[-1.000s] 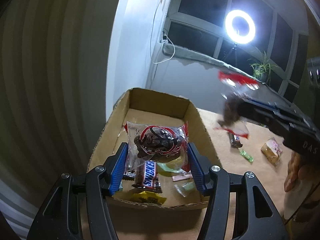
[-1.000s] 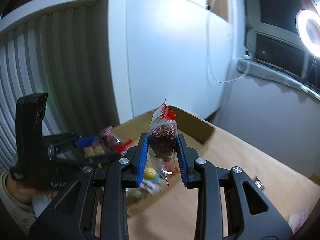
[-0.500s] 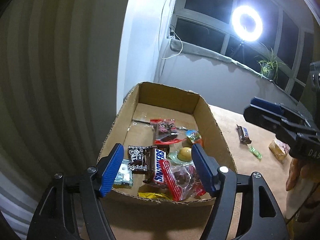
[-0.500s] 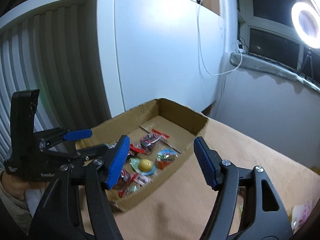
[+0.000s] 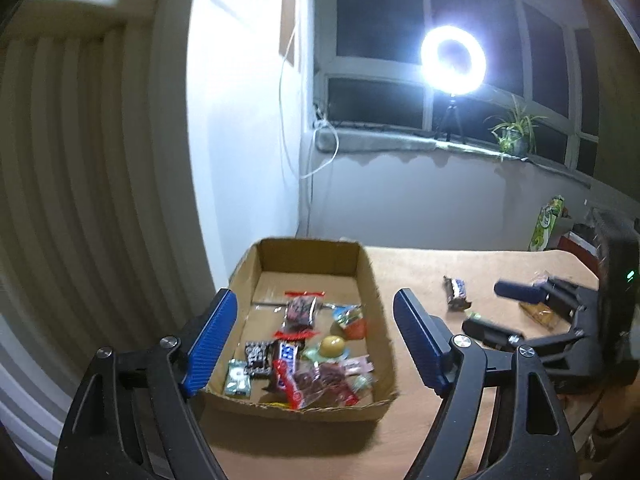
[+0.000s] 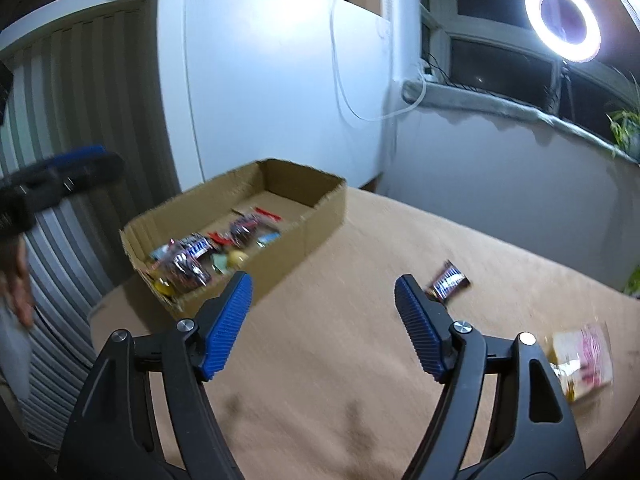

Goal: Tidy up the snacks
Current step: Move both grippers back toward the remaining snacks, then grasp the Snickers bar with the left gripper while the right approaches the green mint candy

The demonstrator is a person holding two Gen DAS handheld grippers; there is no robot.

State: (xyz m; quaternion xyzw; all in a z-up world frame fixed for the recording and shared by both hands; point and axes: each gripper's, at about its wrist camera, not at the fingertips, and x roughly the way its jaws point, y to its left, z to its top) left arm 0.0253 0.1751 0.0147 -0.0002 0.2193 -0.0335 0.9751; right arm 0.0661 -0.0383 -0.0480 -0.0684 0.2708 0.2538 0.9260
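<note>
Both my left gripper (image 5: 314, 338) and right gripper (image 6: 322, 324) are opening, empty; next I'd straddle the dark crinkled candy-bar wrapper (image 6: 448, 280) just beyond my right jaw squarely.

A lit ring light (image 5: 453, 57) stands on a small tripod (image 5: 451, 120) on the windowsill (image 5: 400, 145), before dark window panes (image 5: 376, 12). A potted plant (image 5: 514, 130) sits further along the sill. A white cable (image 5: 298, 120) hangs down the white wall (image 5: 240, 120). The tan counter (image 6: 360, 360) abuts a ribbed grey surface (image 5: 80, 200).
</note>
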